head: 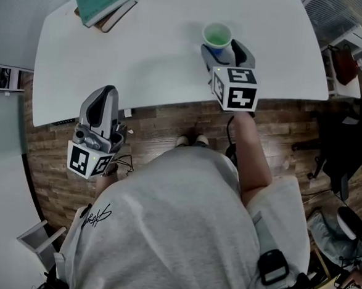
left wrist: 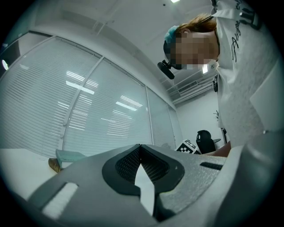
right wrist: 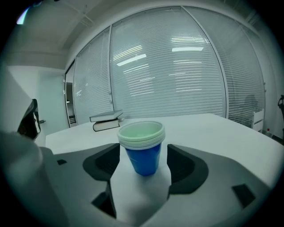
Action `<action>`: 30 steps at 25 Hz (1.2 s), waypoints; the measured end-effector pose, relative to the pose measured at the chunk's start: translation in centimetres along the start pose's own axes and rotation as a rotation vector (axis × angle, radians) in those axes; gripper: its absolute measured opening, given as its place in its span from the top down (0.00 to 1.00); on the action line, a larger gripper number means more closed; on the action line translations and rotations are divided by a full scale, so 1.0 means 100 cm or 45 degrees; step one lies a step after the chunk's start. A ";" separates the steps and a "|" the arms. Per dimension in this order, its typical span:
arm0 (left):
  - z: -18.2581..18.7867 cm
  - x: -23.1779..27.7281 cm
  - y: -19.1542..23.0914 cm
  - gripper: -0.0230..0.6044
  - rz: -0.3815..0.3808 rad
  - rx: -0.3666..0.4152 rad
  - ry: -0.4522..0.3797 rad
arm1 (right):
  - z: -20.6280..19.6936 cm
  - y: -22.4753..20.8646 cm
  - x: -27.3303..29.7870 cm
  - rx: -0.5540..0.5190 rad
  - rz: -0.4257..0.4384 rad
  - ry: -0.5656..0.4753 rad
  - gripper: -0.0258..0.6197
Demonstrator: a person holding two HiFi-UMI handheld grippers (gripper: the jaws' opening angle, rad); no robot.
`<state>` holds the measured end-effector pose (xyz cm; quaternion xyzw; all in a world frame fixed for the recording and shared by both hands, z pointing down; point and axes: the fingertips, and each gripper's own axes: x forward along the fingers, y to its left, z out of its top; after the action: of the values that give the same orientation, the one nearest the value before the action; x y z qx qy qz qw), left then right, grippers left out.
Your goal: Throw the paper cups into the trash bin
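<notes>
Starting at the right gripper [right wrist: 143,165]: spread wide, clamped on nothing, straddling the paper cups [right wrist: 142,142] with bare tabletop showing on either side of them. Nested into one stack, those, blue outside, pale inside, several rims crowded at the top. Standing upright on the white table [right wrist: 213,128], toward its front edge in the head view, right between the two jaws. No contact with either jaw that can be made out.

Over to the left gripper [head: 108,94]: pinched together at the tips, just a sliver of gap lower down, nothing held in it. Hanging at the table's near-left edge, well apart from the cups.

Further out now: a couple of stacked books [head: 103,4] at the table's far left corner, teal cover on top. Beyond the table in both gripper views, a long wall of slatted blinds [right wrist: 177,75]. Below the table edge in the head view, wooden floor [head: 164,124] and the person's grey shirt [head: 175,221].
</notes>
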<state>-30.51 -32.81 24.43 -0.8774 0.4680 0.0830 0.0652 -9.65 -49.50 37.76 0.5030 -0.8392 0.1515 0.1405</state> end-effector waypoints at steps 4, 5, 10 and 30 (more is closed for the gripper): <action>0.000 -0.003 0.002 0.96 0.019 0.002 0.004 | 0.002 -0.004 0.005 0.026 -0.005 -0.011 0.49; 0.000 -0.003 0.003 0.96 0.023 0.003 0.006 | 0.002 -0.003 0.006 0.036 0.000 -0.009 0.49; -0.002 -0.006 0.008 0.96 0.037 -0.003 0.014 | 0.002 0.000 0.013 0.056 0.009 0.005 0.49; 0.000 -0.017 0.022 0.96 0.032 -0.013 0.004 | -0.001 0.007 0.014 -0.066 -0.008 0.019 0.52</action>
<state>-33.32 -32.63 24.70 -0.8720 0.4786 0.0849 0.0588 -10.86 -50.30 38.30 0.5007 -0.8402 0.1330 0.1601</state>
